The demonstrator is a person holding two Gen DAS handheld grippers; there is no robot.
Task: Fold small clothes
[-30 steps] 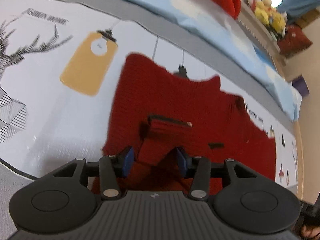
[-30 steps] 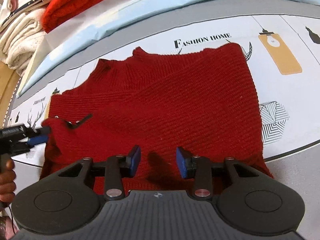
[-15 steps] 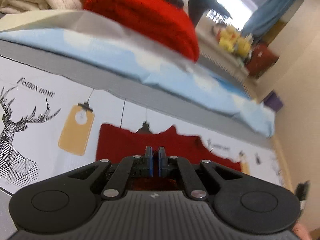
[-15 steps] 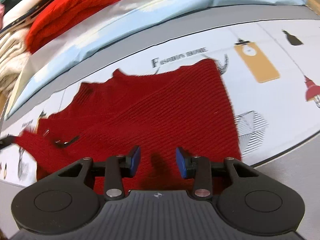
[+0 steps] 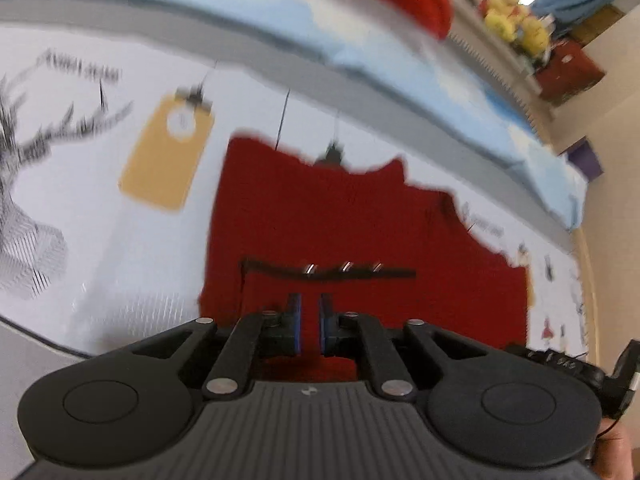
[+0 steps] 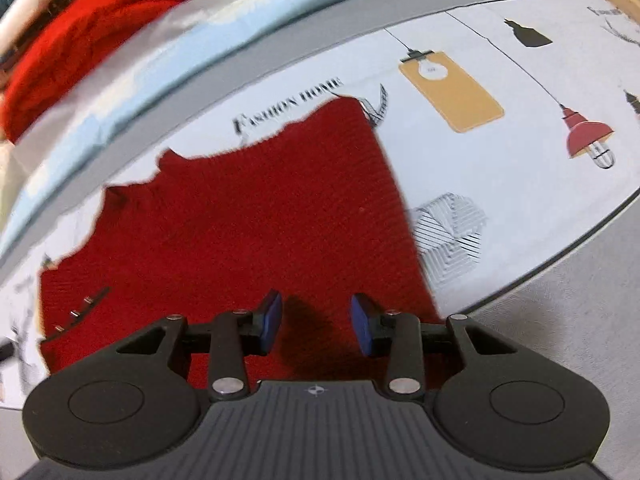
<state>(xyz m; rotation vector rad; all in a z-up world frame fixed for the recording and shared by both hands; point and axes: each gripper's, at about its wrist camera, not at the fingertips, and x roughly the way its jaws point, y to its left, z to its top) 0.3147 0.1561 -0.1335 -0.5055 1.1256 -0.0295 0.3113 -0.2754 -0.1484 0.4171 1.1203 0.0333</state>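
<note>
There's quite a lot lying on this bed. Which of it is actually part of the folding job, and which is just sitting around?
Part of the job:
- dark red knitted garment, spread flat on the printed sheet
- left gripper
- right gripper

Just lying about:
- bright red knit pile
- cream knitwear
- yellow plush toys
- light blue bedding

The small knitted garment (image 6: 248,220) is deep red with a fine ribbed texture and carries a black strip (image 5: 328,272) set with three silvery studs. It lies on a white printed cloth (image 6: 520,184) showing a mustard-yellow lamp tag, a red hanging lamp, black lettering and a black line-drawn deer, edged by a grey band and a pale blue sheet (image 5: 280,12). Both tongs are black with blue pads (image 6: 272,316).
</note>
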